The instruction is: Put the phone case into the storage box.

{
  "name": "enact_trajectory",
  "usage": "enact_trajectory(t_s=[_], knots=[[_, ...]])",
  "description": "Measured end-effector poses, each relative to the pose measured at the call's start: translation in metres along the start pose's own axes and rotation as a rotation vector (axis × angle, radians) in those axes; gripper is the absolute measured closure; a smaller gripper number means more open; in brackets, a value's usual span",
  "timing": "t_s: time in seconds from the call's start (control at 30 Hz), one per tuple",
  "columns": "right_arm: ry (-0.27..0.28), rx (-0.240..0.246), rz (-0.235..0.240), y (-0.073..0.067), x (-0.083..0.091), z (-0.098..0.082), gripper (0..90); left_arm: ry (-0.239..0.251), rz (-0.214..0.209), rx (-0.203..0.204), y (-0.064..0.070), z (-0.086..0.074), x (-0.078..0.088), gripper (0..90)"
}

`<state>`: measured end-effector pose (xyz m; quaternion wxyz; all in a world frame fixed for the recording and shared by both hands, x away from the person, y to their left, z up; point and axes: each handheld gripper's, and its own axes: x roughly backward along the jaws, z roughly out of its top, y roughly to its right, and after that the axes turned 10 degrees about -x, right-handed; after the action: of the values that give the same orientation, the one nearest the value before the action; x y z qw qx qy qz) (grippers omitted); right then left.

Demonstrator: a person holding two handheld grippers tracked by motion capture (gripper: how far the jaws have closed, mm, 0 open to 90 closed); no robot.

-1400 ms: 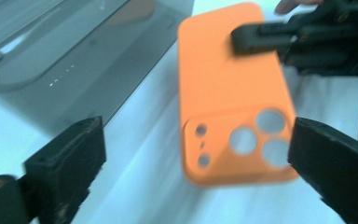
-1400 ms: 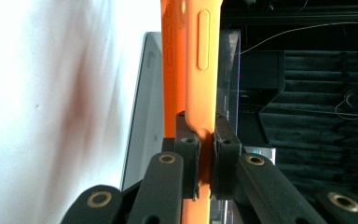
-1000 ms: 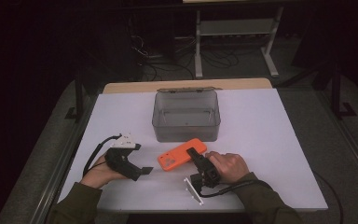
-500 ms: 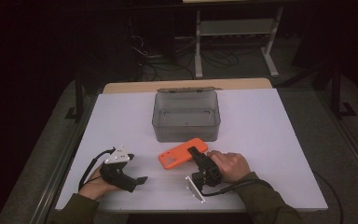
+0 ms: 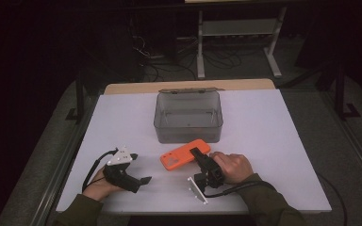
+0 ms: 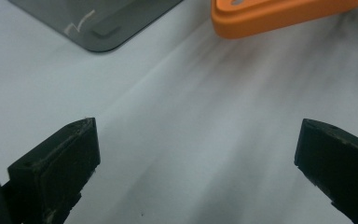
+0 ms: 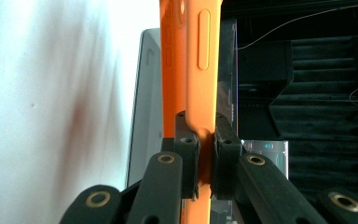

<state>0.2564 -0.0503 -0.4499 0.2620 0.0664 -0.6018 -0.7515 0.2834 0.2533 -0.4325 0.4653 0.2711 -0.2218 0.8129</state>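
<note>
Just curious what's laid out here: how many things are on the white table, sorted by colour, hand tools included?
Orange: 1, the phone case
Grey see-through: 1, the box
Black: 2, the left gripper and the right gripper
Total: 4

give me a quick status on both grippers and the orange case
Right gripper shut on orange phone case. Left gripper open, empty, low over the table. Grey bin just behind the case; nothing between them.

One orange phone case (image 5: 185, 155) and one grey see-through box (image 5: 188, 117) are on the tabletop (image 5: 273, 141). There are two hand-held grippers, a left hand-held gripper (image 5: 139, 181) and a right hand-held gripper (image 5: 195, 152). Two hands hold them: a left hand (image 5: 99, 188) and a right hand (image 5: 233, 165).
</note>
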Motion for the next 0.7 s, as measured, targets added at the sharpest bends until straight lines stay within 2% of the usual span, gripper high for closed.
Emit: enact_trajectory(t_s=[0.17, 0.23, 0.3, 0.57, 0.7], knots=[[0.001, -0.025, 0.011, 0.0008, 0.0004, -0.0007, 82.4, 0.003, 0.0, -0.005, -0.0002, 0.0001, -0.0016, 0.0], [0.002, -0.065, 0.025, 0.0025, 0.0005, -0.0013, 82.4, -0.002, 0.001, -0.013, -0.0004, 0.0003, -0.0022, 0.0], [0.001, -0.084, 0.03, 0.0039, 0.0006, -0.0016, 82.4, -0.001, -0.003, -0.011, -0.0011, 0.0008, -0.0029, 0.0], [-0.003, -0.117, 0.043, 0.0068, 0.0, -0.0027, 82.4, 0.014, 0.006, -0.012, -0.0022, 0.0046, -0.004, 0.0], [-0.009, -0.145, 0.051, 0.0086, -0.0004, -0.003, 82.4, 0.022, 0.027, -0.016, -0.0016, 0.005, -0.0037, 0.0]])
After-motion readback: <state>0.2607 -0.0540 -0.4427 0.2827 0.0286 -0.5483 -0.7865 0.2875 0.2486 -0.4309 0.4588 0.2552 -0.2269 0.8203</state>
